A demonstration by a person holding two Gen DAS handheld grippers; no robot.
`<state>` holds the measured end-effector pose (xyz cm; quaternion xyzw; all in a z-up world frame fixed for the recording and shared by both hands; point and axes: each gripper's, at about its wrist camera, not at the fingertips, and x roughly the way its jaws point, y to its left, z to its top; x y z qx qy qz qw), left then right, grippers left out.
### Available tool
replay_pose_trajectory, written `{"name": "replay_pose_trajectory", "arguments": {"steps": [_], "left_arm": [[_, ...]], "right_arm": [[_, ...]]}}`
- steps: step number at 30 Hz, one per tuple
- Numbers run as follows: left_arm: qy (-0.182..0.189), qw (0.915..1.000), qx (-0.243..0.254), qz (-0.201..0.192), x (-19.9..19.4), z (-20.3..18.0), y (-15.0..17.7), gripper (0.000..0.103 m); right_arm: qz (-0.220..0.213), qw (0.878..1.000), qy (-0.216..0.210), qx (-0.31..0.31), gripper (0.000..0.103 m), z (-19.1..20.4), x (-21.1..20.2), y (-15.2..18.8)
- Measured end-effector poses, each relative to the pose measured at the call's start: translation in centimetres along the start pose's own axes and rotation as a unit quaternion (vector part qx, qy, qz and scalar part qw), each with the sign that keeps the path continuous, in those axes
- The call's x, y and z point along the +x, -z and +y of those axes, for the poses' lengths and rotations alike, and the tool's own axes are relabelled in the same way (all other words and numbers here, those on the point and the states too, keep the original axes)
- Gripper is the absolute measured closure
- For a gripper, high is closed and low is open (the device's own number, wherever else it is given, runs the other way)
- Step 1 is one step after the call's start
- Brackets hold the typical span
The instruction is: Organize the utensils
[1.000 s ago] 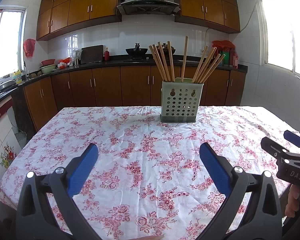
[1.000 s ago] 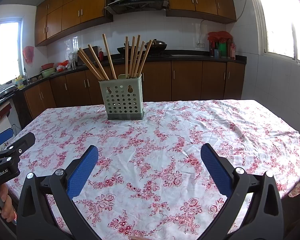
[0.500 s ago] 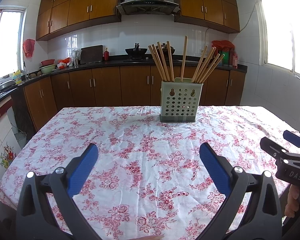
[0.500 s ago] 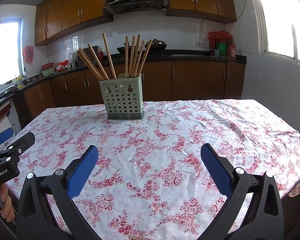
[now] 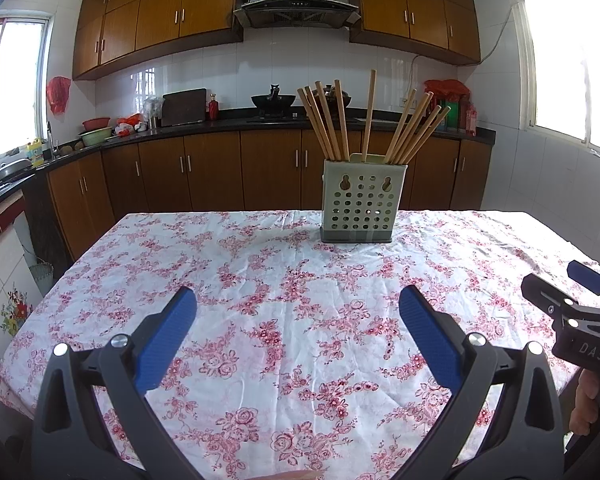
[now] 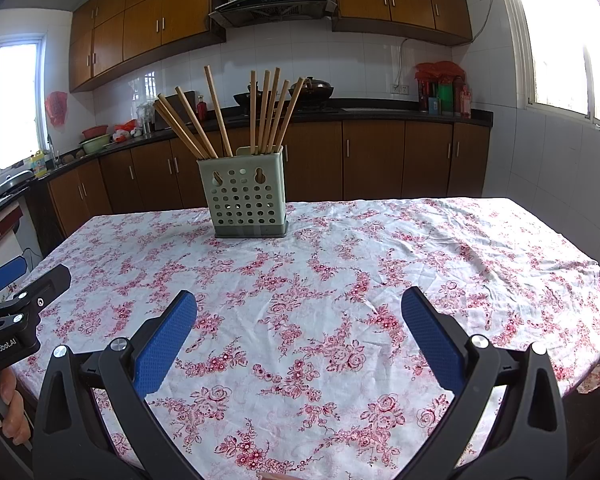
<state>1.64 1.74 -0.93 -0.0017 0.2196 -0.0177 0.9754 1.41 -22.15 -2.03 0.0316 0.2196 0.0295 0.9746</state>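
Note:
A pale green perforated utensil holder [image 5: 358,204] stands upright near the far edge of the table, also in the right wrist view [image 6: 244,200]. Several wooden chopsticks [image 5: 332,124] stand in it, fanned out [image 6: 260,112]. My left gripper [image 5: 298,308] is open and empty, low over the near part of the table. My right gripper [image 6: 299,308] is open and empty, beside it to the right; it shows at the edge of the left wrist view [image 5: 572,304]. The left gripper shows at the left edge of the right wrist view [image 6: 20,292].
The table carries a white cloth with red flowers [image 5: 284,280], wrinkled on the right [image 6: 480,256]. Brown kitchen cabinets and a dark counter [image 5: 220,128] run behind it. Table edges lie close on the left [image 5: 32,320] and right [image 6: 596,280].
The left wrist view has shifted very slightly; the holder sits a touch lower and left in it. Both grippers remain open and nearly still.

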Motion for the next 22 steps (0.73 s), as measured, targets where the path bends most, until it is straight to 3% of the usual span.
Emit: {"name": "replay_pose_trajectory", "arguments": {"steps": [22], "left_arm": [[-0.001, 1.0, 0.004, 0.001, 0.03, -0.1, -0.03, 0.004]], "right_arm": [[0.001, 1.0, 0.001, 0.002, 0.002, 0.04, 0.02, 0.23]]}}
